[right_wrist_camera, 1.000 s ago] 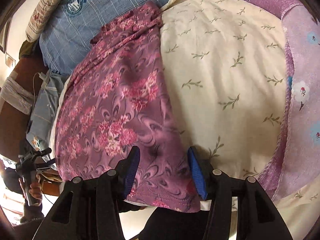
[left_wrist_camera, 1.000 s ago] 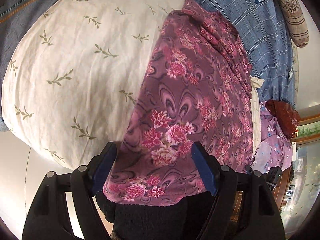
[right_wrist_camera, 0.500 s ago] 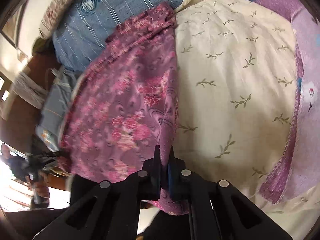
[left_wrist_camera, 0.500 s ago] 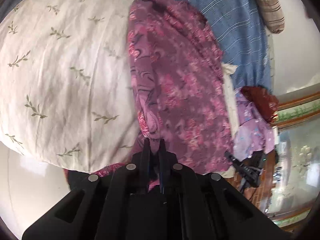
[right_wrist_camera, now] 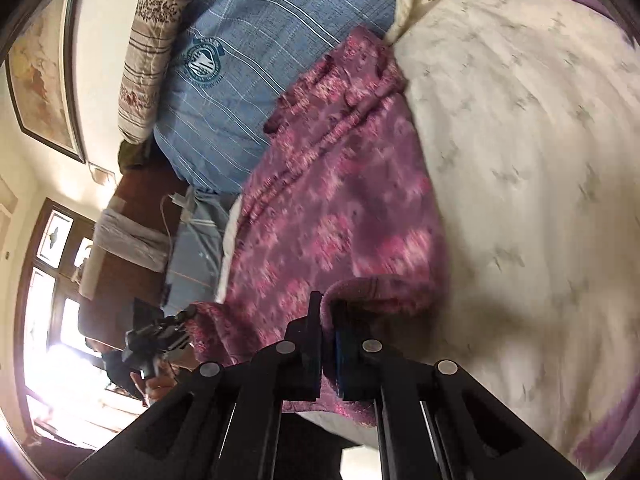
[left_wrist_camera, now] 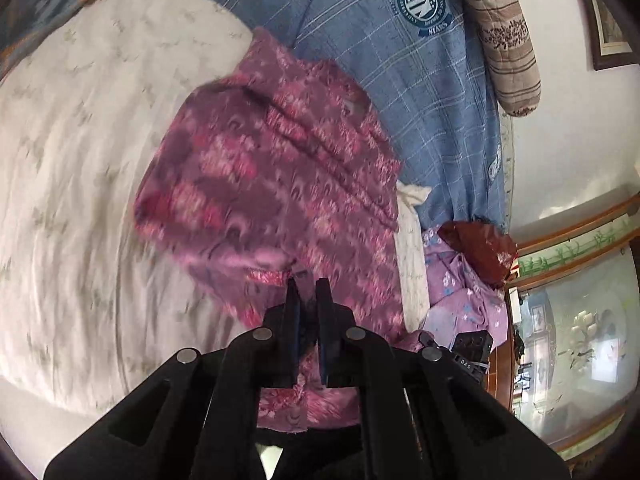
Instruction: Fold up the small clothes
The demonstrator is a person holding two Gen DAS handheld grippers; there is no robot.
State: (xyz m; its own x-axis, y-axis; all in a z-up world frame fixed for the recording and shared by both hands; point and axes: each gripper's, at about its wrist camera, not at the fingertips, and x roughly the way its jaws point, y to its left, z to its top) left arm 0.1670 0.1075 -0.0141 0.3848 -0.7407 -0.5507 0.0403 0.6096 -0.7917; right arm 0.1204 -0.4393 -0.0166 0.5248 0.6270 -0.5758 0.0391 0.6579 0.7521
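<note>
A purple garment with pink flowers (left_wrist_camera: 272,184) lies on a cream leaf-print bedcover (left_wrist_camera: 80,152). My left gripper (left_wrist_camera: 307,280) is shut on the garment's near hem, which is lifted and curling over toward the far end. In the right wrist view the same garment (right_wrist_camera: 344,208) stretches away from my right gripper (right_wrist_camera: 325,300), which is shut on its near edge; the cloth folds over the fingers. The left gripper (right_wrist_camera: 172,332) and the hand holding it show low at the left there. Both pictures are blurred by motion.
A blue plaid quilt with a round crest (left_wrist_camera: 400,40) lies beyond the garment, a striped brown bolster (left_wrist_camera: 504,40) beside it. A lilac flowered cloth (left_wrist_camera: 460,300) and a dark red bag (left_wrist_camera: 480,248) sit at the bed's right edge, near a glass cabinet (left_wrist_camera: 576,340).
Both grippers went from open around the garment's near hem to shut on it. They have since risen and carried the hem up and forward, so the cloth begins doubling over.
</note>
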